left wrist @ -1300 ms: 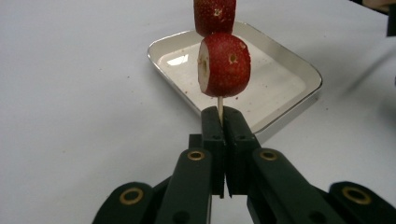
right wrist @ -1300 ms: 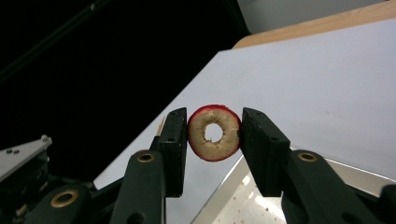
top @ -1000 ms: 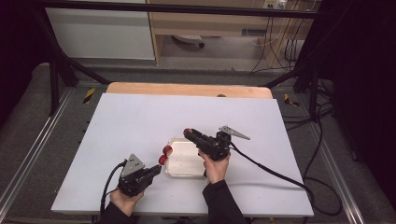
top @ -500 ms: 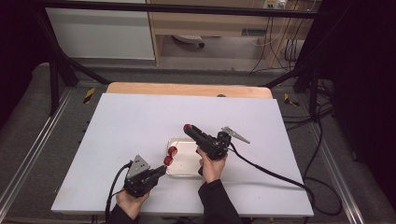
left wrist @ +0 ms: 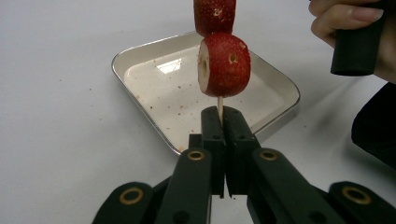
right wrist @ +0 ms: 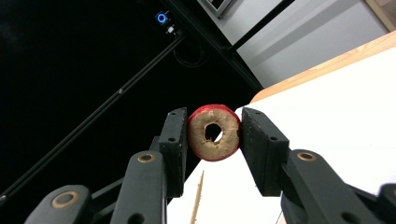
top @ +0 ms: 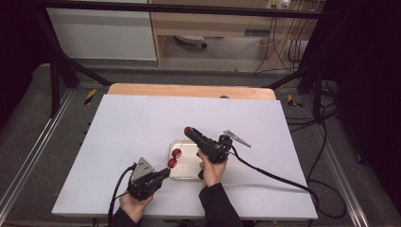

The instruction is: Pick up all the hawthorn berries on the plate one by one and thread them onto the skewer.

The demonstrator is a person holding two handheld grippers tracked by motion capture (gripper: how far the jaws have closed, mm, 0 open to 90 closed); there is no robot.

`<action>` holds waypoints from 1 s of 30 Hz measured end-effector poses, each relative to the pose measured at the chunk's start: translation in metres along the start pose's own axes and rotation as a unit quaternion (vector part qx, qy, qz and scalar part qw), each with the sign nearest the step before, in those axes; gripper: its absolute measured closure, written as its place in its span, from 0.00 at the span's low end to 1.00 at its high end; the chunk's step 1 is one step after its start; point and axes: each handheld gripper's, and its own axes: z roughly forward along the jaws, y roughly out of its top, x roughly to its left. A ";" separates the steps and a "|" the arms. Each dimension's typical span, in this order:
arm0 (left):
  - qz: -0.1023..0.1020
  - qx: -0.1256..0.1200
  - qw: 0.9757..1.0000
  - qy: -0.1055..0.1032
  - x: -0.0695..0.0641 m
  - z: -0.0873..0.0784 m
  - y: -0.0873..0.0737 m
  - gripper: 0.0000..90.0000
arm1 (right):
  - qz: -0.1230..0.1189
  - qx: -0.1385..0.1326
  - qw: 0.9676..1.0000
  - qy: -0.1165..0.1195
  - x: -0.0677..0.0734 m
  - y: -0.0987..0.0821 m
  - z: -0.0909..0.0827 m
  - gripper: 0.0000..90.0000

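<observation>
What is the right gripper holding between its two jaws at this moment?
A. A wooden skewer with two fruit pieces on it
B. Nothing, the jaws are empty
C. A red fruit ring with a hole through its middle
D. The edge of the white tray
C: in the right gripper view the right gripper has its jaws pressed on either side of a red fruit ring, cored through the middle.

White table (top: 132,137) — wooden strip (top: 189,90) along its far edge.

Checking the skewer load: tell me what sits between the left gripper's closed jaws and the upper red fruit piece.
In the left gripper view, the left gripper pinches a thin wooden skewer; another cored red fruit slice sits below the upper piece.
</observation>
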 end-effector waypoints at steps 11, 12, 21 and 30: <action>-0.002 0.000 1.000 0.003 0.001 0.000 0.000 0.98 | 0.001 0.004 1.000 0.004 0.001 -0.004 0.002 0.70; -0.002 0.000 1.000 0.002 0.001 0.000 0.000 0.98 | 0.001 0.004 1.000 0.004 0.001 -0.004 0.002 0.70; -0.002 0.000 1.000 0.002 0.001 0.000 0.000 0.98 | 0.002 0.001 1.000 0.007 0.001 -0.003 0.001 0.70; -0.002 -0.001 1.000 0.004 0.001 0.000 0.000 0.98 | 0.002 0.005 1.000 0.008 0.001 -0.004 0.001 0.70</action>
